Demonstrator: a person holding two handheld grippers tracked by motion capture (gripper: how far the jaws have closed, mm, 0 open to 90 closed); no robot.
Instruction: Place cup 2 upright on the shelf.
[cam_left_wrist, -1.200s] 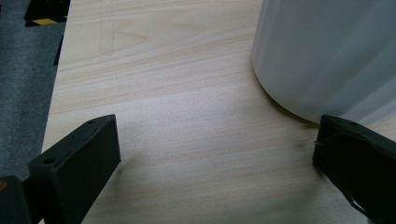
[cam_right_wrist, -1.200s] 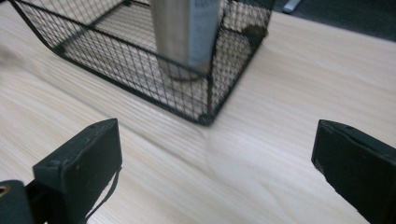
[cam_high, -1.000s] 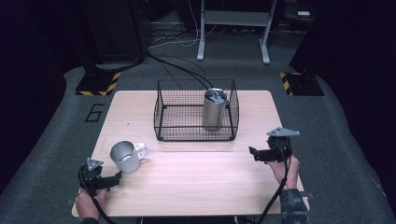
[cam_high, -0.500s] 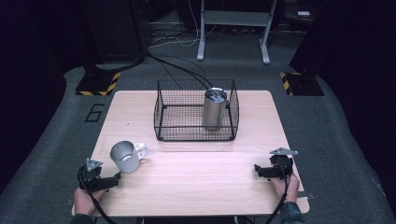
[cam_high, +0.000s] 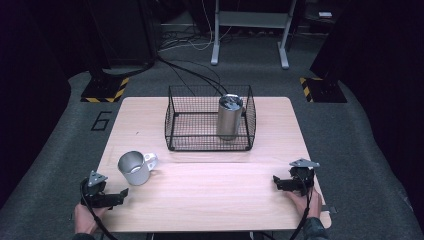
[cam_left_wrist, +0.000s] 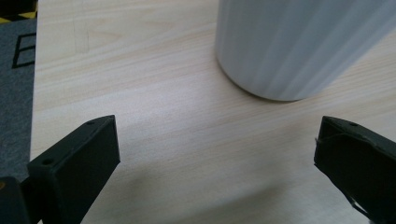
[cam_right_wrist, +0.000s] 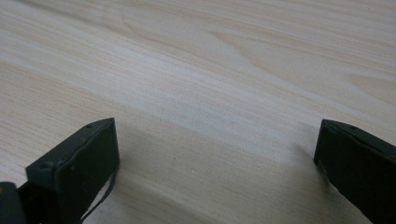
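Observation:
A white mug (cam_high: 134, 167) with its handle to the right stands on the wooden table (cam_high: 210, 200) at the front left; its ribbed wall (cam_left_wrist: 294, 42) rises close ahead in the left gripper view. My left gripper (cam_high: 120, 195) rests low at the front left corner, open and empty, just short of the mug. A steel tumbler (cam_high: 229, 117) stands upright inside a black wire basket (cam_high: 175, 120) at the table's middle back. My right gripper (cam_high: 276, 181) sits low at the front right, open over bare wood (cam_right_wrist: 210, 93), far from the basket.
Dark carpet surrounds the table, with a painted 6 (cam_high: 101, 120) on the floor at the left. Yellow-black striped stand bases (cam_high: 105, 90) and cables (cam_high: 200, 75) lie behind the table. A grey metal frame (cam_high: 250, 30) stands farther back.
My right gripper has come down and back toward the table's front right edge. The left gripper, mug, basket and tumbler have stayed put.

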